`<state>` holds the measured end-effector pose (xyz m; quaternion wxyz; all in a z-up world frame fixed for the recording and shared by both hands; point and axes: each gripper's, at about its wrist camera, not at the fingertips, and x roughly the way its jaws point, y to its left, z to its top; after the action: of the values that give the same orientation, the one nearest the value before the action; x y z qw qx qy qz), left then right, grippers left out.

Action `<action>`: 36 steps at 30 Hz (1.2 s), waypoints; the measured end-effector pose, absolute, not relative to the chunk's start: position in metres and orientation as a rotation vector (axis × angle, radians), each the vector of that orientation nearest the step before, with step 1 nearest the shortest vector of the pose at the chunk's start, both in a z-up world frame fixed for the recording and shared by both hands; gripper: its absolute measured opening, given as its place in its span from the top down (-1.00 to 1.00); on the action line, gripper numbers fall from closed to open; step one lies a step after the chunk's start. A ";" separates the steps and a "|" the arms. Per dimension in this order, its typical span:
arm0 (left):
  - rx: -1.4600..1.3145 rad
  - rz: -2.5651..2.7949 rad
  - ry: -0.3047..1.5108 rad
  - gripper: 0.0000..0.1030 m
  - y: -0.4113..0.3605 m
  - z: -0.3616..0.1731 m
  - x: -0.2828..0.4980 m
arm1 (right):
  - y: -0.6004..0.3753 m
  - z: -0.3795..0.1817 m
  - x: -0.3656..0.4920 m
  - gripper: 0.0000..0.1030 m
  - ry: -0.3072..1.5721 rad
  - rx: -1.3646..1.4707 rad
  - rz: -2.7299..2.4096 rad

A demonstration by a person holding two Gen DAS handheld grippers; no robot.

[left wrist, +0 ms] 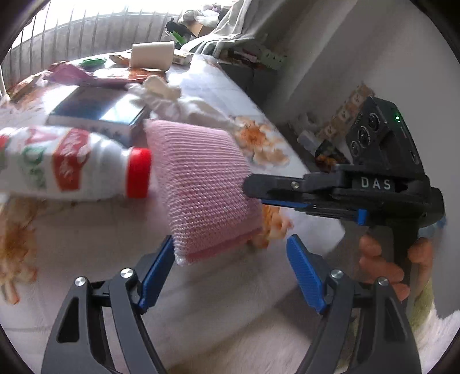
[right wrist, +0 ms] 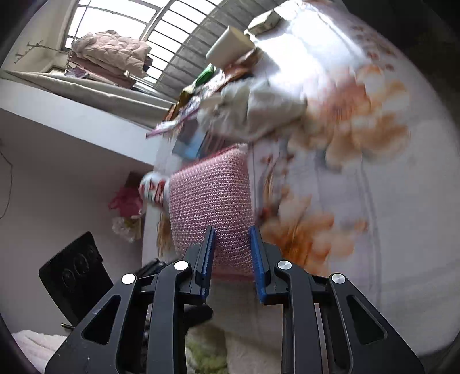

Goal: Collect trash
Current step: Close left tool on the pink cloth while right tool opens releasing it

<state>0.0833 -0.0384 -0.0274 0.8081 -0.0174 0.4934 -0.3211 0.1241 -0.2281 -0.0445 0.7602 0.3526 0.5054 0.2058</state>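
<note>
A table (left wrist: 86, 230) covered by a white cloth printed with orange flowers fills most of both views, its far end crowded with clutter below a barred window (right wrist: 120, 26). On the window ledge lies a folded pink quilt (right wrist: 112, 50). Nearer on the cloth, a crumpled white rag (left wrist: 172, 100) sits beside a blue-and-white box (left wrist: 97, 108), with a purple wrapper (left wrist: 72, 73) and a white rectangular block (left wrist: 152, 53) further back. A white plastic bottle (left wrist: 63, 167) with red and green label and a red cap lies on its side at the left of the left wrist view, its cap touching or just beside a pink knitted scouring pad (left wrist: 201, 184). That pad is tilted up off the cloth, one edge pinched by the right gripper (right wrist: 231, 259), whose blue pads are closed against its near edge in the right wrist view; from the left camera the same gripper comes in from the right, its black body marked "DAS", held by a bare hand (left wrist: 382, 264). The left gripper (left wrist: 230, 259) is spread wide and grips nothing, its left pad just beside the pad's lower corner; whether they touch is unclear. Both views are motion-blurred.
</note>
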 end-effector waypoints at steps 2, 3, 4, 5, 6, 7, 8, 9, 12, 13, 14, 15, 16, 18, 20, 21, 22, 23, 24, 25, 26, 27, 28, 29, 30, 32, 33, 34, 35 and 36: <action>-0.029 -0.663 1.073 -0.48 -0.029 -0.029 0.078 | -0.219 -0.049 0.116 0.56 1.120 0.781 0.463; -0.036 -0.646 1.088 -0.48 -0.023 -0.031 0.076 | -0.214 -0.050 0.112 0.56 1.124 0.782 0.469; -0.043 -0.631 1.100 -0.48 -0.018 -0.032 0.075 | -0.208 -0.051 0.108 0.56 1.130 0.787 0.479; -0.050 -0.619 1.106 -0.49 -0.013 -0.033 0.075 | -0.204 -0.051 0.106 0.55 1.135 0.792 0.487; -0.059 -0.601 1.111 -0.50 -0.009 -0.034 0.074 | -0.201 -0.052 0.105 0.54 1.140 0.794 0.499; -0.068 -0.579 1.110 -0.50 -0.003 -0.034 0.074 | -0.198 -0.053 0.103 0.54 1.144 0.793 0.501; -0.078 -0.562 1.105 -0.50 0.001 -0.034 0.074 | -0.197 -0.052 0.103 0.53 1.145 0.791 0.494; -0.084 -0.550 1.102 -0.53 0.004 -0.033 0.075 | -0.197 -0.052 0.102 0.49 1.143 0.784 0.492; -0.071 -0.513 1.068 -0.62 0.008 -0.027 0.075 | -0.204 -0.044 0.103 0.10 1.128 0.752 0.444; -0.058 -0.511 1.046 -0.69 0.007 -0.023 0.076 | -0.210 -0.037 0.103 0.04 1.106 0.728 0.424; -0.047 -0.514 1.026 -0.72 0.005 -0.020 0.076 | -0.213 -0.033 0.103 -0.05 1.093 0.715 0.414; -0.042 -0.521 1.018 -0.83 0.003 -0.019 0.078 | -0.216 -0.028 0.101 -0.10 1.077 0.694 0.398; -0.031 -0.543 1.016 -0.88 -0.003 -0.020 0.079 | -0.220 -0.020 0.101 -0.13 1.061 0.664 0.383; -0.004 -0.565 1.021 -0.88 -0.015 -0.022 0.085 | -0.225 -0.010 0.100 -0.20 1.039 0.619 0.365; 0.018 -0.573 1.012 -0.88 -0.026 -0.025 0.088 | -0.226 0.000 0.101 -0.27 1.017 0.577 0.349; 0.023 -0.574 1.008 -0.88 -0.029 -0.026 0.090 | -0.226 0.005 0.102 -0.29 1.008 0.562 0.343; 0.030 -0.580 1.002 -0.88 -0.035 -0.028 0.092 | -0.226 0.009 0.103 -0.30 0.999 0.550 0.337; 0.044 -0.582 1.005 -0.88 -0.039 -0.031 0.094 | -0.226 0.010 0.102 -0.31 0.994 0.546 0.336; 0.060 -0.586 1.007 -0.88 -0.043 -0.033 0.096 | -0.225 0.011 0.102 -0.31 0.991 0.543 0.336; 0.080 -0.591 1.000 -0.88 -0.047 -0.035 0.097 | -0.224 0.011 0.103 -0.31 0.990 0.543 0.337; 0.107 -0.581 0.992 -0.88 -0.051 -0.038 0.098 | -0.225 0.010 0.102 -0.32 0.990 0.544 0.340; 0.128 -0.572 0.990 -0.88 -0.053 -0.039 0.099 | -0.222 0.008 0.103 -0.32 0.994 0.547 0.343; 0.146 -0.571 0.991 -0.88 -0.055 -0.042 0.100 | -0.220 0.006 0.104 -0.32 1.001 0.550 0.343; 0.147 -0.575 0.993 -0.86 -0.055 -0.044 0.101 | -0.218 0.004 0.104 -0.32 1.005 0.550 0.345; 0.142 -0.574 0.995 -0.71 -0.054 -0.045 0.102 | -0.215 0.004 0.104 -0.32 1.010 0.547 0.347; 0.116 -0.579 1.010 -0.60 -0.049 -0.047 0.102 | -0.211 0.003 0.105 -0.32 1.017 0.542 0.348; 0.108 -0.584 1.010 -0.58 -0.047 -0.047 0.102 | -0.211 0.004 0.105 -0.32 1.020 0.542 0.348; 0.103 -0.591 1.017 -0.57 -0.044 -0.046 0.099 | -0.211 0.005 0.105 -0.32 1.022 0.544 0.347; 0.101 -0.600 1.028 -0.57 -0.041 -0.046 0.096 | -0.211 0.005 0.106 -0.32 1.024 0.550 0.347; 0.103 -0.604 1.036 -0.57 -0.040 -0.045 0.092 | -0.211 0.005 0.107 -0.32 1.025 0.554 0.348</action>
<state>0.0920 -0.0397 -0.0452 0.8243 0.0485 0.4872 -0.2842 0.1066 -0.2114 0.0048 0.8208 0.2602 0.4816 0.1633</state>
